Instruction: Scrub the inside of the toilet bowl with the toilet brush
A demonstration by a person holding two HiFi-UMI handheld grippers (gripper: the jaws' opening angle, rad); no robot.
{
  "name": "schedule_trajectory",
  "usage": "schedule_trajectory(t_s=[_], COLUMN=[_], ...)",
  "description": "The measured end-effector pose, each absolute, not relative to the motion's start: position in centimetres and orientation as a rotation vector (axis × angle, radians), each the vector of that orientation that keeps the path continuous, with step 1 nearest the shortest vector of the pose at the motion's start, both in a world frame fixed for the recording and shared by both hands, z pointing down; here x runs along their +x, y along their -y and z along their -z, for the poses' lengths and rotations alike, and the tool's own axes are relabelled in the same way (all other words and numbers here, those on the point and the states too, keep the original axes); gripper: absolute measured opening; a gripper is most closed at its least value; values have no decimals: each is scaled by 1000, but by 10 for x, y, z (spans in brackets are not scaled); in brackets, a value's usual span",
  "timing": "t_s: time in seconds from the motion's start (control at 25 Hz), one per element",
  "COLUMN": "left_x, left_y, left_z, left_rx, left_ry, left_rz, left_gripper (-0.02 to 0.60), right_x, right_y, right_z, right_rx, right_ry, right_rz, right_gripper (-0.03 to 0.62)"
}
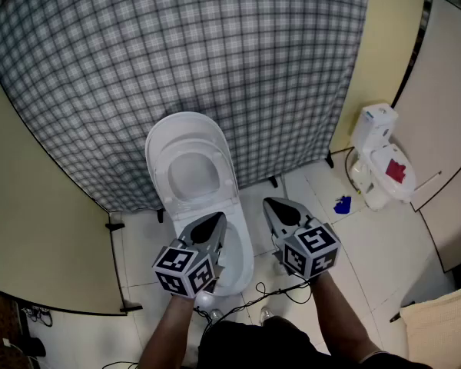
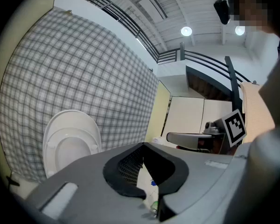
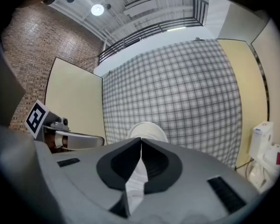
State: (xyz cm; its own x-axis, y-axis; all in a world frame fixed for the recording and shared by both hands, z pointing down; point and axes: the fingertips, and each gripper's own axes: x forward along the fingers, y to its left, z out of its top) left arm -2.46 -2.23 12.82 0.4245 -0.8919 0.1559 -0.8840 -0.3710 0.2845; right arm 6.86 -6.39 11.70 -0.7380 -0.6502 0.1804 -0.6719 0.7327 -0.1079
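Note:
A white toilet stands against the checked curtain with its lid and seat raised; it also shows in the left gripper view and just past the jaws in the right gripper view. My left gripper hangs over the front of the bowl, hiding most of it, with its jaws shut on nothing. My right gripper is beside the bowl's right side, above the floor tiles, also shut and empty. I cannot make out a toilet brush for certain in any view.
A white floor unit with a red patch stands at the right by the yellow wall, seen too in the right gripper view. A small blue thing lies on the tiles near it. A black cable trails by my feet.

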Motion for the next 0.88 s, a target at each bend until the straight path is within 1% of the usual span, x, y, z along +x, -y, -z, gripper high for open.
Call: schedule_trajectory(t_s=[0.12, 0.28, 0.56, 0.6, 0.64, 0.72, 0.88], left_x=[-13, 8, 40, 43, 46, 52, 69], left_y=[33, 45, 34, 34, 36, 41, 40], left_z=[-143, -182, -262, -274, -286, -309, -358], left_rx=[2364, 2346, 2272, 2267, 2265, 2265, 2257], left_ry=[1500, 1465, 1390, 1378, 1369, 1358, 1324], left_rz=[16, -43, -100, -110, -119, -131, -167], left_gripper=[-14, -14, -14, -14, -14, -12, -12], right_x=[89, 119, 170, 175, 177, 180, 200], right_y=[75, 87, 83, 82, 83, 85, 77], right_z=[-131, -161, -244, -259, -273, -302, -369], right_rx=[1152, 1195, 1208, 1208, 1203, 1194, 1188], right_ry=[2723, 2651, 2502, 2484, 2474, 2454, 2359], right_rz=[-206, -235, -359, -388, -418, -464, -513], right_gripper=[20, 23, 26, 31, 50, 104, 104])
